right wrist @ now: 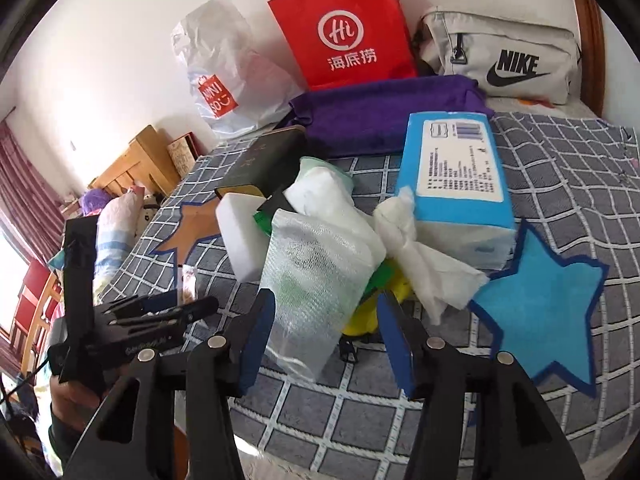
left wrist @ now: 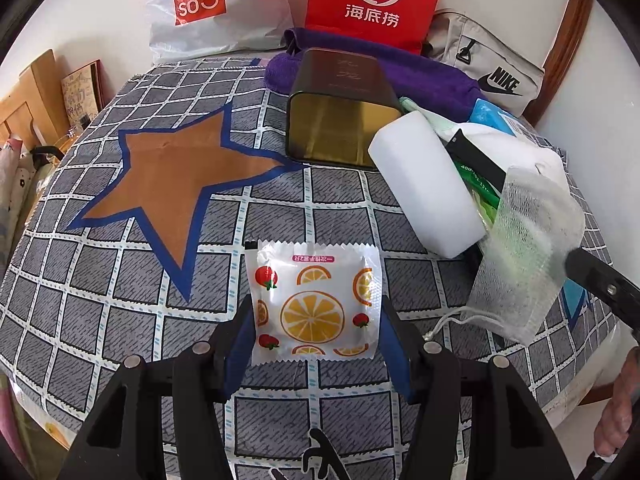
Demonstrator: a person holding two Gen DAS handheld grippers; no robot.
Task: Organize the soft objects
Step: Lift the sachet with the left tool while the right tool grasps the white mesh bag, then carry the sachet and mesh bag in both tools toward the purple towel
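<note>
Spread over a bed: grey checked cover (left wrist: pixel 340 208) with sewn-on stars, clutter heaped toward the headboard. Left gripper (left wrist: pixel 318 340) spread wide, blue-padded fingers (left wrist: pixel 240 354) flanking the lower edge of a flat white foil sachet printed with orange slices and strawberries (left wrist: pixel 316 306), lying alone on the cover; not closed on it, contact with the pads hard to judge. Right gripper (right wrist: pixel 328 328) likewise wide open, straddling a translucent white mesh pouch (right wrist: pixel 316 280) at the near edge of the pile, apparently not yet pinched. Behind the pouch, a white foam block (right wrist: pixel 240 236), crumpled white tissue (right wrist: pixel 420 256), a blue tissue pack (right wrist: pixel 456 176), a dark open-ended tin box (left wrist: pixel 340 120) on its side, a folded purple towel (right wrist: pixel 384 116). Probably the pick-up step, both tools lined up on soft items. Next: close gently, low enough to catch the thin sachet's edge, and lift the pouch clear without dragging the tissue or block along. Both tools held low and tilted forward, nearly parallel to the bed, right one angled in from the pile's near side.
</note>
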